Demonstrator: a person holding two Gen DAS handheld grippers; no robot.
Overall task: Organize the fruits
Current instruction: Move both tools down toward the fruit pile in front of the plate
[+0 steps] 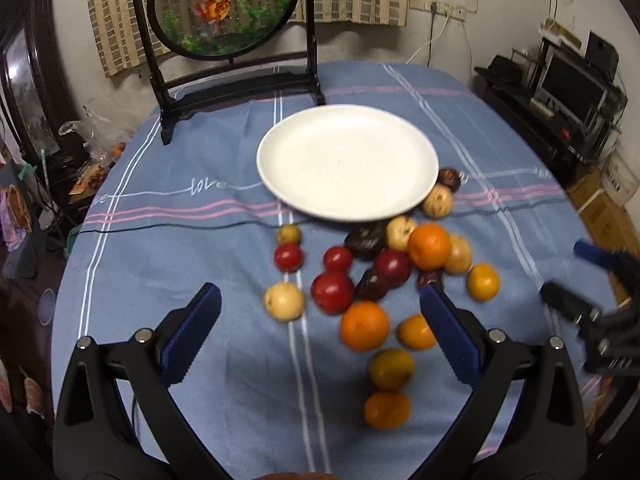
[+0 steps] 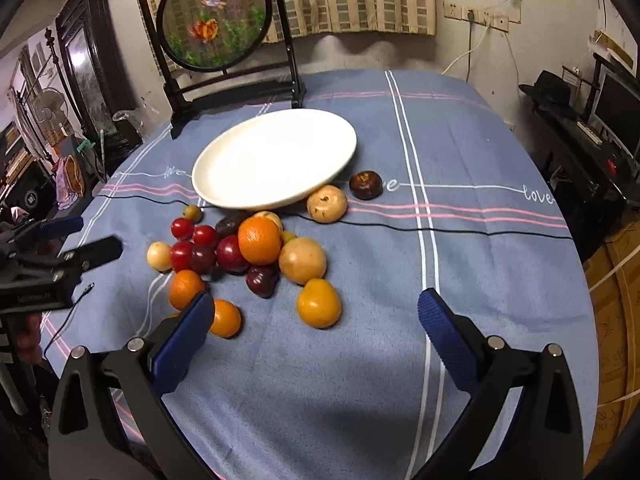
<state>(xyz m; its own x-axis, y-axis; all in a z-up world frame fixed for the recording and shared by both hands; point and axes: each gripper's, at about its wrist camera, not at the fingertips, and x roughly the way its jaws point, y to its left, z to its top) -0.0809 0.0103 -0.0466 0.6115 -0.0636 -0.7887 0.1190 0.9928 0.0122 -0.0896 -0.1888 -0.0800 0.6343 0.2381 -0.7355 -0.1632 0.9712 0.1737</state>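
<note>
My left gripper (image 1: pixel 320 312) hangs with its jaws spread wide and nothing between them, and the fruit pile (image 1: pixel 380 272) lies straight ahead and below it. A red plum (image 1: pixel 332 292) sits almost midway between my fingertips, a pale fruit (image 1: pixel 284 301) just to its left and an orange (image 1: pixel 365 325) just to its right. The round fruit gives me no long axis to line up with. Beyond the pile, the white plate (image 1: pixel 348 162) is bare, its near rim touching the far fruits. My right gripper (image 2: pixel 316 308), also wide open and empty, faces a lone orange fruit (image 2: pixel 319 303) at the pile's near edge. I judge both are near enough, the left better centred.
</note>
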